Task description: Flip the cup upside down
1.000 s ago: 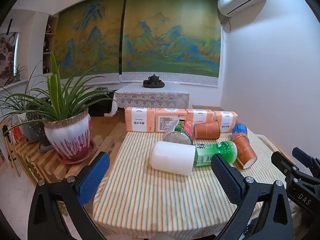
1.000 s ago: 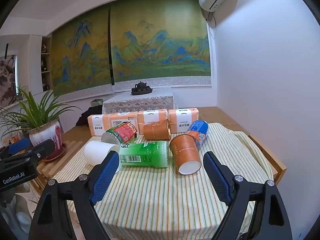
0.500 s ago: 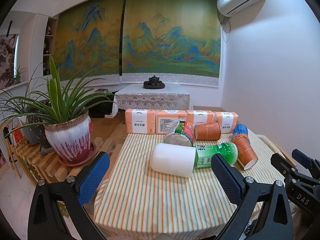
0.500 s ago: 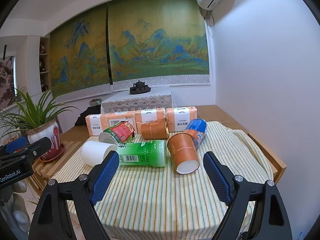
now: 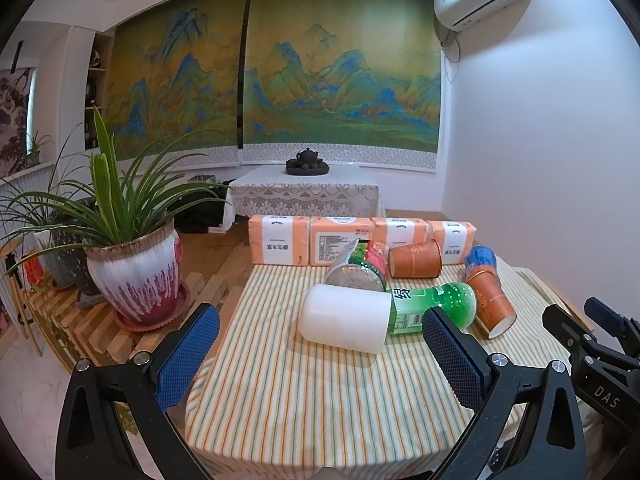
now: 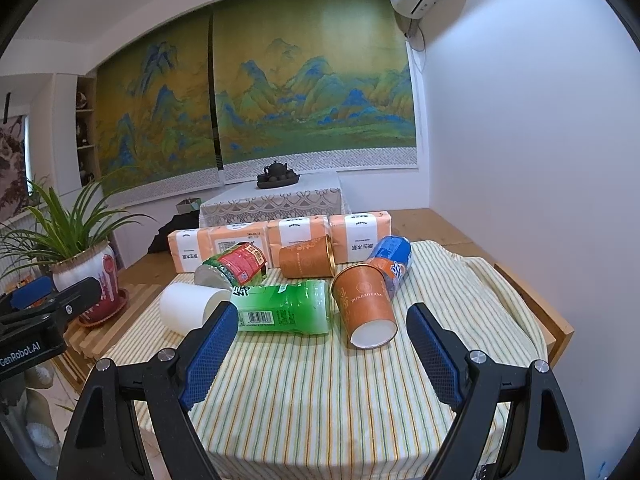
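**Line up on the near orange cup before closing**

Both hand-held grippers, left (image 5: 320,354) and right (image 6: 322,342), hang spread wide and empty over the desk's near edge. The orange cup (image 6: 366,304) lies on its side near the desk's middle, mouth towards the near edge, touching a green bottle (image 6: 286,308). Best to approach with the right, pinch the cup's wall mid-body, lift clear, then rotate mouth-down.
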`<state>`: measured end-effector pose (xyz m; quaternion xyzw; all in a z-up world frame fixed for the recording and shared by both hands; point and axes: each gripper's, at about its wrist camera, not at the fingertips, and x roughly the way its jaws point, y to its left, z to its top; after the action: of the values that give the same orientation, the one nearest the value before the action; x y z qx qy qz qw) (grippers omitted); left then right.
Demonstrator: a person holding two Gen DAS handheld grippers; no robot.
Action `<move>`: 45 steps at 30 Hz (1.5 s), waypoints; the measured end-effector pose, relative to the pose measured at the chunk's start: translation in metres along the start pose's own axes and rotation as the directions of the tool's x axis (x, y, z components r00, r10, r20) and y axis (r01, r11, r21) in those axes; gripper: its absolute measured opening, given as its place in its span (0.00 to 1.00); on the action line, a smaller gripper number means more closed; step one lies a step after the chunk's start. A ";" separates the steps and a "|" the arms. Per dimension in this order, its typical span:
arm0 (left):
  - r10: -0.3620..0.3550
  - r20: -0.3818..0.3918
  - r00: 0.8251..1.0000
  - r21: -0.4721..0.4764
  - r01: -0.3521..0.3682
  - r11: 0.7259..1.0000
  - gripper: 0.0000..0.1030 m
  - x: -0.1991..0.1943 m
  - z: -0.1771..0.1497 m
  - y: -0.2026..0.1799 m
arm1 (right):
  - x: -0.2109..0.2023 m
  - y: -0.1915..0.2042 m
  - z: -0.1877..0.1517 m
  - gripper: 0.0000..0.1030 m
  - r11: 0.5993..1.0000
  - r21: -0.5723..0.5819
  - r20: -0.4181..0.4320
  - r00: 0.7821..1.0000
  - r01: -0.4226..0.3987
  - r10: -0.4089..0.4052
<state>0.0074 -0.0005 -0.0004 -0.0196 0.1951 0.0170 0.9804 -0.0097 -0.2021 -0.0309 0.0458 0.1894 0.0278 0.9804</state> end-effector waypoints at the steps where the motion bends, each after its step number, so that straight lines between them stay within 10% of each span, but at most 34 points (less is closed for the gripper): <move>1: -0.001 -0.001 1.000 0.000 0.001 1.000 1.00 0.000 0.000 0.000 | -0.001 0.000 0.000 0.81 1.000 -0.001 0.000 1.000 0.000 0.000; 45: -0.013 -0.056 0.998 0.000 0.013 1.000 1.00 0.026 0.001 -0.001 | 0.015 0.000 -0.007 0.81 1.000 -0.002 -0.026 1.000 0.005 -0.005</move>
<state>0.0320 -0.0007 -0.0096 -0.0214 0.2225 0.0099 0.9746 0.0017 -0.2010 -0.0426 0.0440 0.2023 0.0262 0.9780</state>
